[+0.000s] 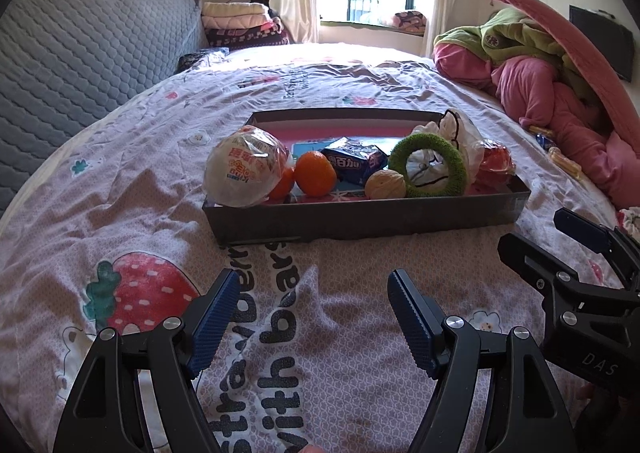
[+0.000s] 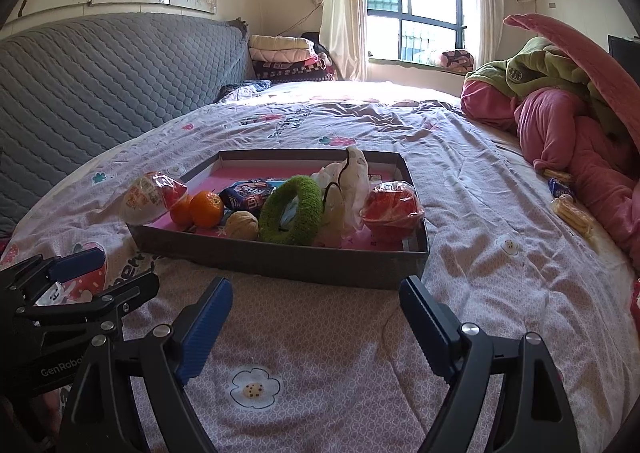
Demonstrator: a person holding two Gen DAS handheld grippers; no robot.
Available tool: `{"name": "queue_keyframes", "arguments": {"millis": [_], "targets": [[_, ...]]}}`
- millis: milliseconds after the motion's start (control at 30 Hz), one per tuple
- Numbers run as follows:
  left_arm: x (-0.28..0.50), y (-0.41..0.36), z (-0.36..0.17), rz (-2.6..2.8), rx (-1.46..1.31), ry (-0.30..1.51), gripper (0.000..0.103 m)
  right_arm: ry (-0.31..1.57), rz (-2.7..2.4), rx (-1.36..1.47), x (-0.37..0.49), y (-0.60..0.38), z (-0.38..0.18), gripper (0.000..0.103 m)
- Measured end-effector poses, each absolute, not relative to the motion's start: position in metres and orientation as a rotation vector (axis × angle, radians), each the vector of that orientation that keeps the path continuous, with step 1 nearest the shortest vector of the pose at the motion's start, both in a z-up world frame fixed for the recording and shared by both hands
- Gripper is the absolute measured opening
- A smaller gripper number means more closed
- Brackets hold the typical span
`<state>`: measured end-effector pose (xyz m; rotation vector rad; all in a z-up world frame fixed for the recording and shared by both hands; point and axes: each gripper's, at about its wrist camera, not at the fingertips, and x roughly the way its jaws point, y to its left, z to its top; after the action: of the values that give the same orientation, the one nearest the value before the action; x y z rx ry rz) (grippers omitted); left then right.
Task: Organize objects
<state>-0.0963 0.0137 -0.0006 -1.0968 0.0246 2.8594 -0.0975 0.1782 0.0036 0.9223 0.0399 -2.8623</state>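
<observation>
On the bed (image 2: 460, 213), a box (image 2: 280, 261) holds snacks and oranges while the left gripper (image 1: 310, 289) and right gripper (image 2: 316, 297) hover near, wide and empty, probably before picking the next item.

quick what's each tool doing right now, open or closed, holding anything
Left tool: open, holding nothing, above the bedsheet.
Right tool: open, holding nothing, short of the box.

Strawberry-print bed (image 2: 460, 173), shallow box tray (image 2: 280, 259), pink bedding heap (image 2: 568, 133), wrapped snacks (image 2: 570, 211)
</observation>
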Motion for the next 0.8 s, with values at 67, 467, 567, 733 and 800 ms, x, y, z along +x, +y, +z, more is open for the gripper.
{"name": "queue_keyframes", "arguments": {"millis": [67,467,567,733,800], "targets": [[-0.094,0.016,-0.003,2.86,-1.099,0.045,0.077,0.036,-2.863,0.926,-0.095,0.179,0.002,0.085],[-0.097,0.006,-0.016,2.858,-1.179,0.006,0.077,0.016,-2.845,0.956,-0.087,0.173,-0.009,0.085],[-0.096,0.005,-0.017,2.855,-1.178,0.007,0.077,0.061,-2.848,0.959,-0.086,0.168,-0.012,0.085],[-0.092,0.002,-0.015,2.871,-1.152,0.002,0.077,0.08,-2.853,0.958,-0.082,0.166,-0.016,0.085],[-0.09,0.0,-0.016,2.878,-1.147,-0.002,0.077,0.086,-2.853,0.958,-0.081,0.165,-0.017,0.085]]}}
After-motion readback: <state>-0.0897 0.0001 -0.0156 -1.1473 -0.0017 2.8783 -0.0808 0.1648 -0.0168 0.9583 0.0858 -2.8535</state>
